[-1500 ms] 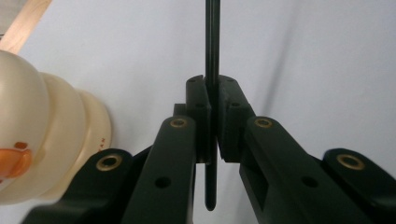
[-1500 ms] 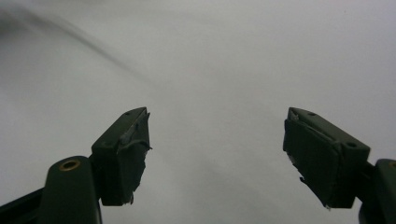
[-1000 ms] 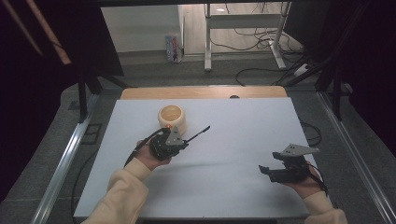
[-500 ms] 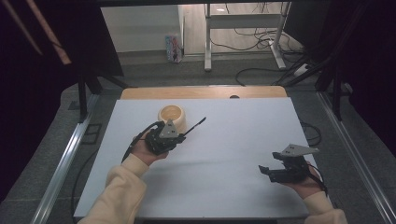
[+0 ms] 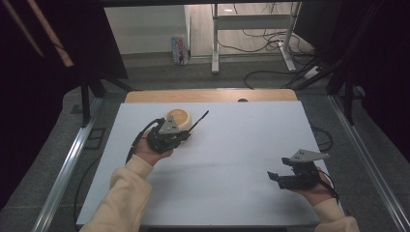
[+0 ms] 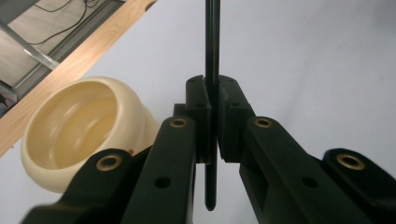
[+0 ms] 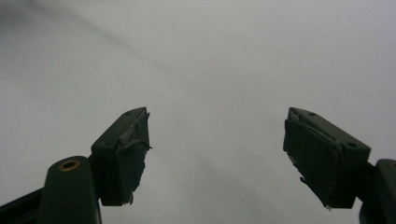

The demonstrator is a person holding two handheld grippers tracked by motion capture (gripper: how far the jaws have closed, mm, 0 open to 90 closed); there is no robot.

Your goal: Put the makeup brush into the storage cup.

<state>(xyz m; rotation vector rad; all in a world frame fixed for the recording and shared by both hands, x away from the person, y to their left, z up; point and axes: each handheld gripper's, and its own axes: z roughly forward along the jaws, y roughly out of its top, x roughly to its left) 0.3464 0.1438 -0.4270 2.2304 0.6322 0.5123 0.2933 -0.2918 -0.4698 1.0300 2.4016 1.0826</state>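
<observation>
Dim and dark-edged around the evenly lit matte white tabletop from above, soft shadows under both forearms, brighter floor beyond; sharp on the glossy cream plastic bowl with mild highlights inside; grey, hazy and murky along the right gripper view's top.
</observation>
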